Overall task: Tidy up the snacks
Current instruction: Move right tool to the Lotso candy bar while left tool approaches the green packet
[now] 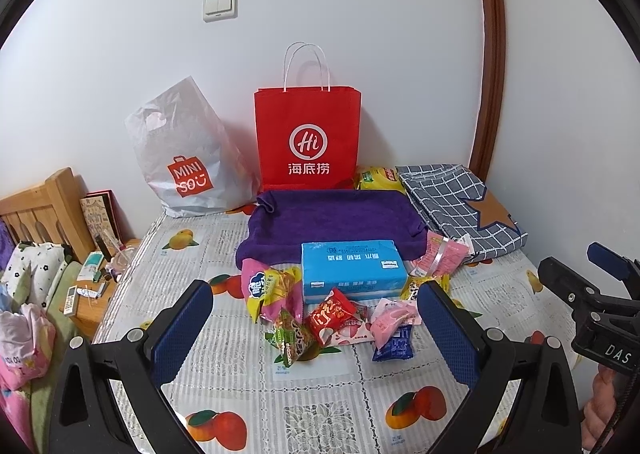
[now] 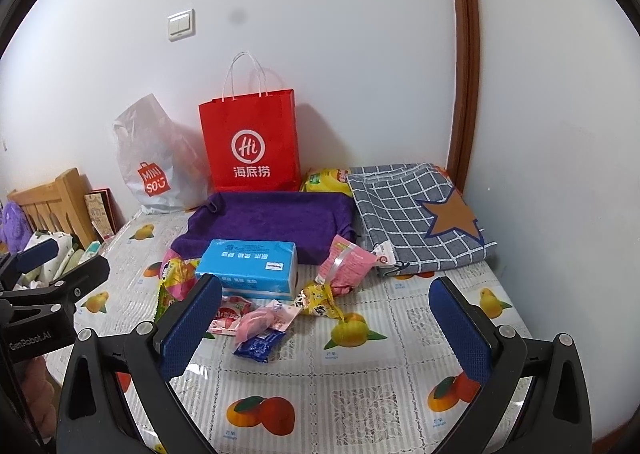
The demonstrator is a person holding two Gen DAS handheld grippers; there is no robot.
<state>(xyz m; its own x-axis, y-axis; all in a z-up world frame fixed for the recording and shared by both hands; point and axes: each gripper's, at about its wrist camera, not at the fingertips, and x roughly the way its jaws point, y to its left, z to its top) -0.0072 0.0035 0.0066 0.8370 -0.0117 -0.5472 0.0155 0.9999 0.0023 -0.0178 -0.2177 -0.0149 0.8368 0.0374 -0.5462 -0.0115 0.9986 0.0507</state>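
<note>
Left wrist view: the left gripper (image 1: pixel 316 318) hangs spread wide and empty above the snack pile (image 1: pixel 332 318), which lies loose on the fruit-print cloth (image 1: pixel 224 378) just in front of the blue tissue box (image 1: pixel 352 268). I count about seven small packets near it; some overlap, so the count is rough. A good first pick would be an outlying packet, taken singly.

Right wrist view: the right gripper (image 2: pixel 326 318) is also wide and empty, the pile to its left. Two bags stand far back: one red paper bag (image 2: pixel 250 142), one white plastic bag (image 2: pixel 154 162). One purple towel (image 2: pixel 268 220) lies between.
</note>
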